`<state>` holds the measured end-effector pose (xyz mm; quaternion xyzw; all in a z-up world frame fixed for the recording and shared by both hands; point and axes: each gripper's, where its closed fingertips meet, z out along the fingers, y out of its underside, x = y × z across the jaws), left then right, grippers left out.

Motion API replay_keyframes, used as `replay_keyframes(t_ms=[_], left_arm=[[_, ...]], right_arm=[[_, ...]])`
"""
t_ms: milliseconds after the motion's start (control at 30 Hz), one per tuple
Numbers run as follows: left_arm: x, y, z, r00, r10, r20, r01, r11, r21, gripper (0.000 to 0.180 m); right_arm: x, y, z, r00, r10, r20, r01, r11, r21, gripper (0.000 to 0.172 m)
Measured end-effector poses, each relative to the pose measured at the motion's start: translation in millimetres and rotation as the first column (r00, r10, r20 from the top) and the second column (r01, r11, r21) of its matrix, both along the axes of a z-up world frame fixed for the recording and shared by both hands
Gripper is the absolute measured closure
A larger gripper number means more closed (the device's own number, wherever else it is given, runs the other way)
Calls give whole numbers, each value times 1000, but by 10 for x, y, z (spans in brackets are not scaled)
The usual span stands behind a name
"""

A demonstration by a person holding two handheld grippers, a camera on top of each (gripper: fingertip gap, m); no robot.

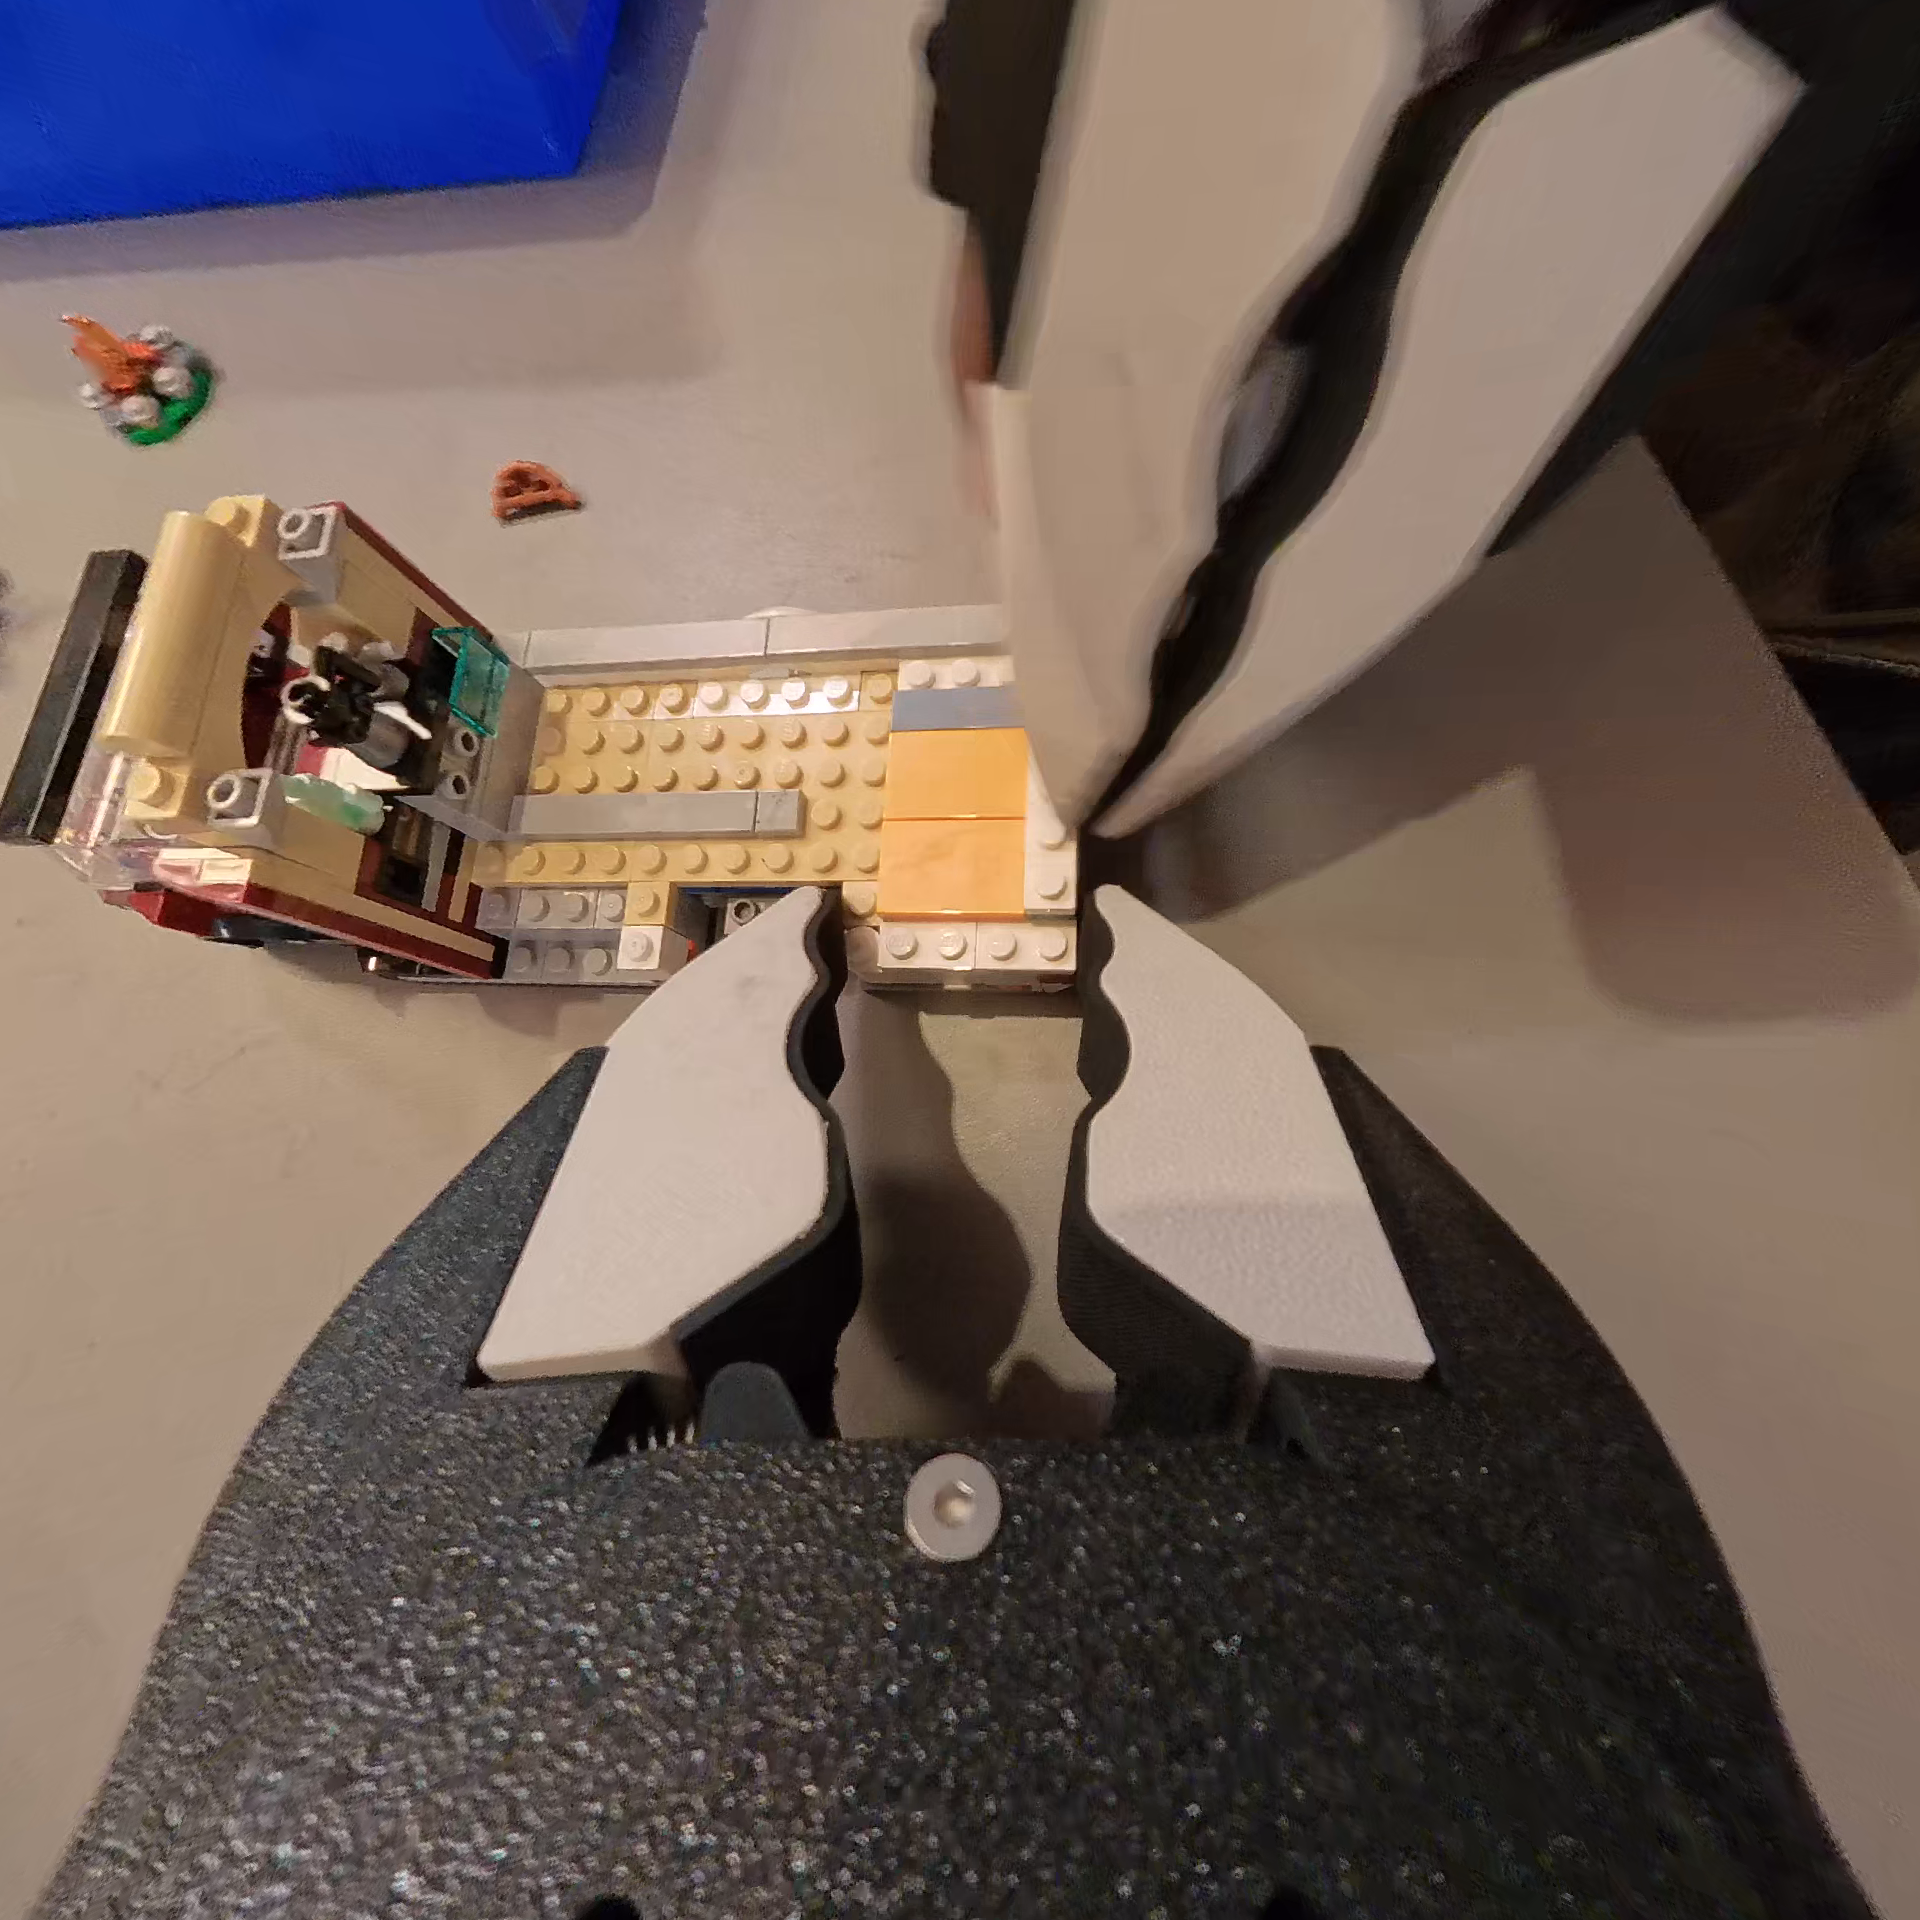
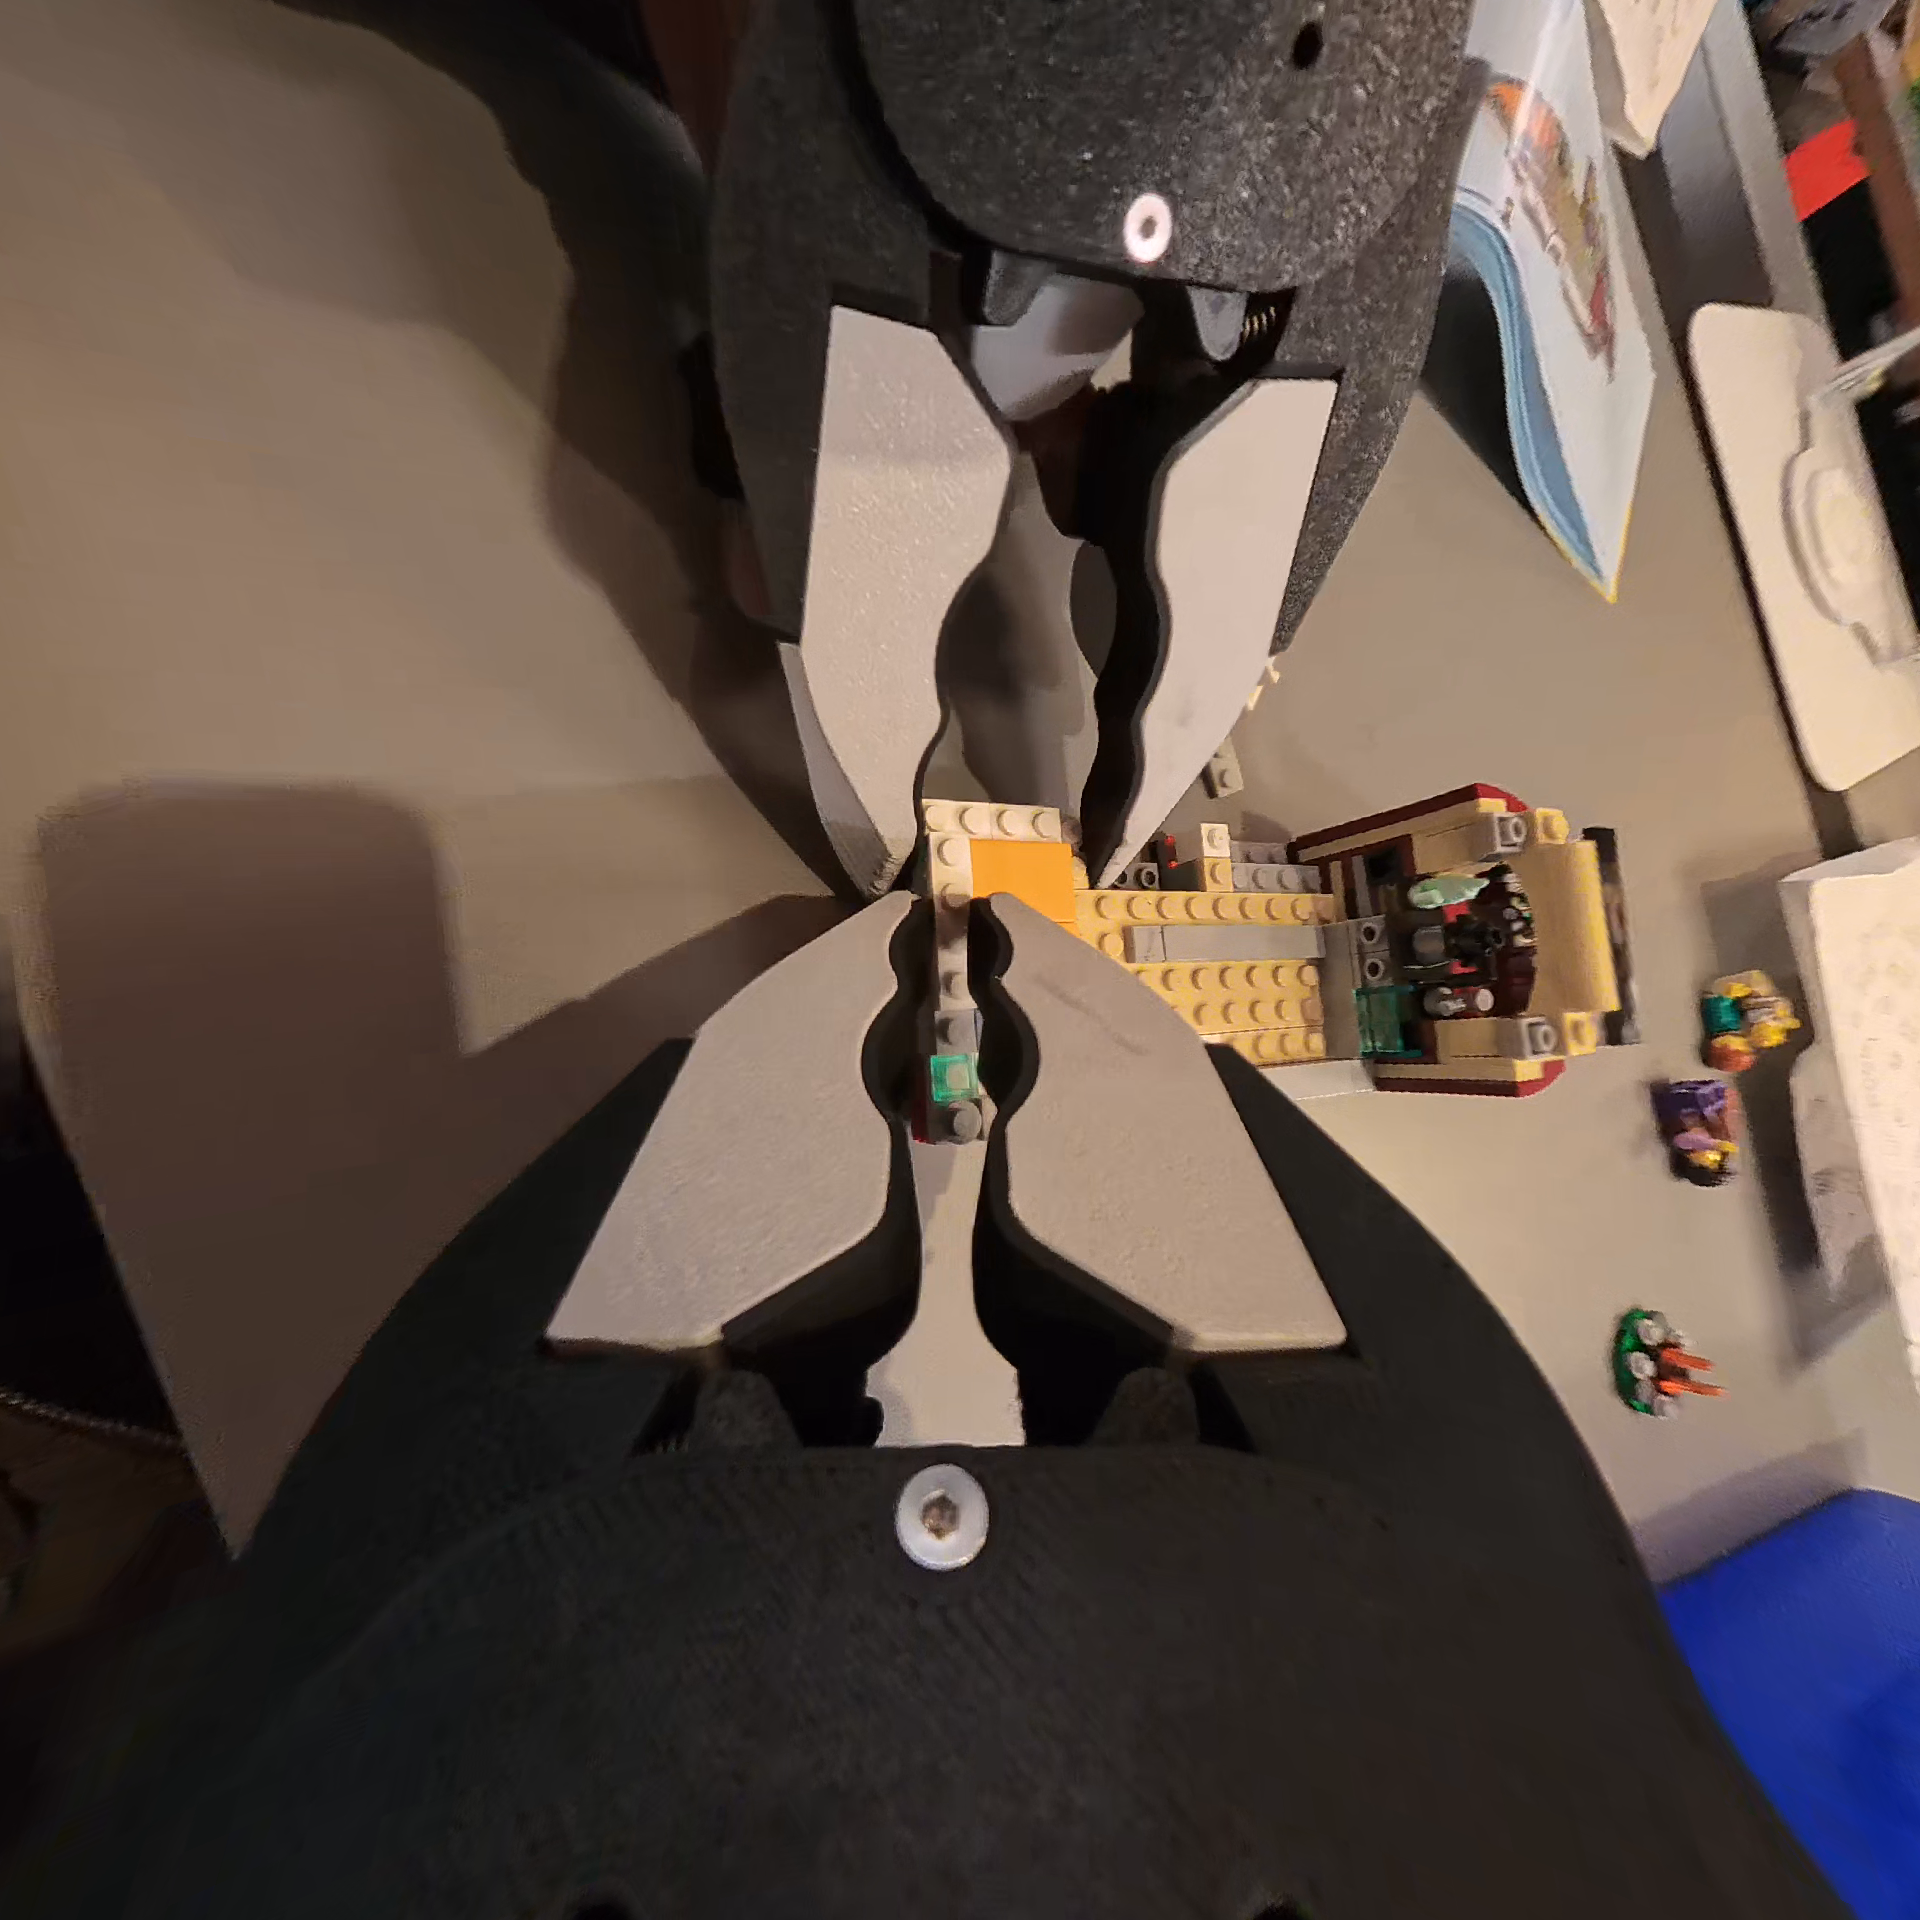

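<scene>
Left wrist view: the left claw (image 1: 956, 914) straddles the white end of the brick model (image 1: 727, 769) on the surface (image 1: 260, 1143), fingers against both sides, so it seems clamped on it.

Right wrist view: the right claw (image 2: 945, 909) is nearly closed around a narrow brick strip (image 2: 951, 997) (contact looks likely). Pulling unevenly could crack the model or slip.

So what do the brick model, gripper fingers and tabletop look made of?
Brick model: moulded plastic, studs and orange tiles glossy.
Left gripper fingers: matte grey, likely printed plastic; dark inner pads, maybe rubber.
Tabletop: smooth matte beige, material unclear.
</scene>
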<state>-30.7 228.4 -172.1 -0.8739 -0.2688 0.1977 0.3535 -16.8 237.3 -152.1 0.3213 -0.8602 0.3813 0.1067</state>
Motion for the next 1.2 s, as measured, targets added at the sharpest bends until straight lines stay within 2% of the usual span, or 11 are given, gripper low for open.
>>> replay_keyframes(t_ms=[33, 100, 300, 367, 533, 767, 1200], left_arm=[[9, 7, 3, 1000, -6, 7, 6, 1000, 8, 137], [23, 21, 1, 1000, -19, 6, 19, 1000, 6, 137], [32, 30, 3, 1000, -26, 5, 26, 1000, 6, 137], [32, 30, 3, 1000, -26, 5, 26, 1000, 6, 137], [37, 29, 2, 1000, -29, 1, 29, 1000, 2, 137], [38, 32, -1, 999, -31, -8, 31, 1000, -7, 137], [41, 29, -5, 999, -32, -7, 32, 999, -9, 137]], right_arm=[[5, -2, 22, 1000, -2, -4, 2, 1000, -7, 172], [-25, -13, 34, 999, -17, 28, 17, 1000, 15, 172], [-4, -25, 42, 969, -24, 246, -4, 993, 115, 172], [45, -18, 30, 950, -22, 312, -29, 987, 156, 166], [95, -55, -18, 955, 7, 297, -78, 971, 226, 161], [79, -52, -38, 964, 43, 262, -127, 941, 314, 164], [82, -53, -47, 974, 36, 223, -120, 919, 376, 164]])
